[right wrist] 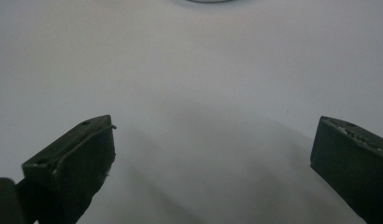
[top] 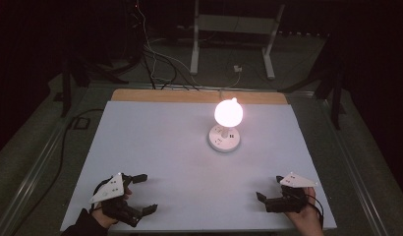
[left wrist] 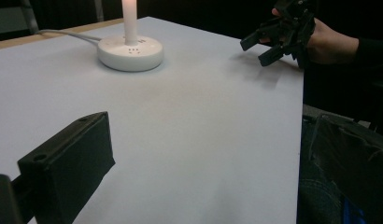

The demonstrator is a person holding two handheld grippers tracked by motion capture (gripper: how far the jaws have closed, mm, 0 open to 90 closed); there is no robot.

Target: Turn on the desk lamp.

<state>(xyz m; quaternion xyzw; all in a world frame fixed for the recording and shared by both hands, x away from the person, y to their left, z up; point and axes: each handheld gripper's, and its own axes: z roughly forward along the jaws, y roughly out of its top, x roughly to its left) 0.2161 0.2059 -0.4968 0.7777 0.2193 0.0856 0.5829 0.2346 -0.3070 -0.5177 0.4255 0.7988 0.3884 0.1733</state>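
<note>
The left gripper [top: 144, 193] sits at the near left corner of the bench [top: 165, 147], held in the person's left hand [top: 108, 206], its grey three-cornered plate on top. Its jaws stand wide apart with nothing between them. In the left gripper view one black jaw rises at the lower left over bare white surface; the other jaw is out of that frame.

The right gripper [top: 269, 188] lies at the near right corner, gripped by the right hand [top: 307, 219], also carrying a grey plate. Its jaws are spread wide and hold nothing. In the right gripper view both jaws stand at the two lower corners with plain bench between them. The left gripper view shows this gripper [left wrist: 263, 44] farther off at the upper right, just above the bench edge, with the hand [left wrist: 332, 44] behind it.

The lamp [top: 228, 113], a glowing round bulb, stands on a round white base [top: 224, 138], which rests on the bench toward its far side, a little right of the middle. Both grippers are well apart from the lamp, one to either near side of it. In the left gripper view the base [left wrist: 130, 52] carries a bright upright stem, and a pale cord [left wrist: 68, 33] runs from the base toward the far wooden edge of the bench. Beyond the lamp, a white frame [top: 234, 34] and loose cables [top: 155, 59] lie on the dark floor.
</note>
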